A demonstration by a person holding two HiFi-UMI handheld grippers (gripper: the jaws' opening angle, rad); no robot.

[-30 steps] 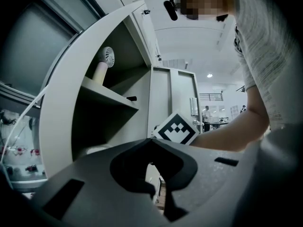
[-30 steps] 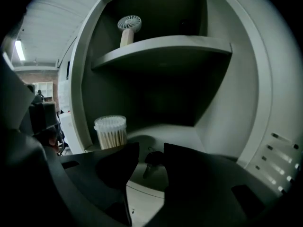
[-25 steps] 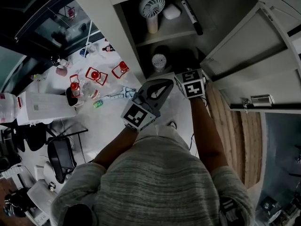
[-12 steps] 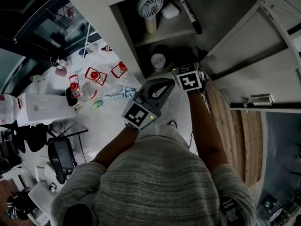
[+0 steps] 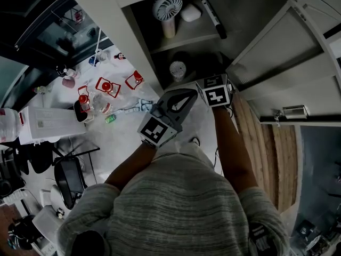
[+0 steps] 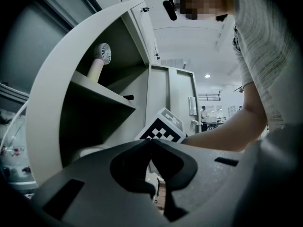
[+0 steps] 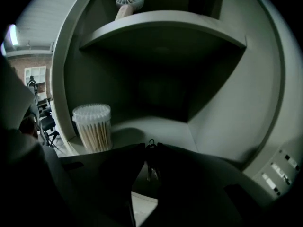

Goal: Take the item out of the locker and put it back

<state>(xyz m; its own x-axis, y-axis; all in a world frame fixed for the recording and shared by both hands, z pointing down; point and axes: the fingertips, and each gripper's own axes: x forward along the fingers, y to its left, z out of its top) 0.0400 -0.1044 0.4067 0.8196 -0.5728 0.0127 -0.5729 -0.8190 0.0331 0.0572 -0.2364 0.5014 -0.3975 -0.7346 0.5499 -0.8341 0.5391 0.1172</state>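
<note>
- Right gripper (image 7: 151, 146): its fingers (image 7: 187, 171) have just been closing and now stand nearly together, pinching a small dark item (image 7: 151, 163) with a loop at its top. We cannot tell what kind of item it is; the gap is too dark.
- The item stands roughly upright between the fingers, long axis along the gap, at the front edge of the lower shelf (image 7: 156, 126) of the locker (image 7: 265, 93).
- Key relation: the item is already between the right fingers, and the way out runs straight back toward the person. The right hand is the nearer; the left is outside the locker.
- A jar of cotton swabs (image 7: 93, 126) stands left of the fingers, apart from them. We judge that it leaves room for a straight pull.
- Left gripper (image 6: 150, 142): fingers (image 6: 213, 174) clenched tip to tip, nothing between them, held outside the locker beside the right arm.
- Upper shelf (image 5: 186, 39): a small fan (image 5: 167, 9), a white case (image 5: 190, 12) and a marker (image 5: 213, 19), none touched.
- Judgement: the taking-out grasp looks made; the lift and the return are not yet done.
</note>
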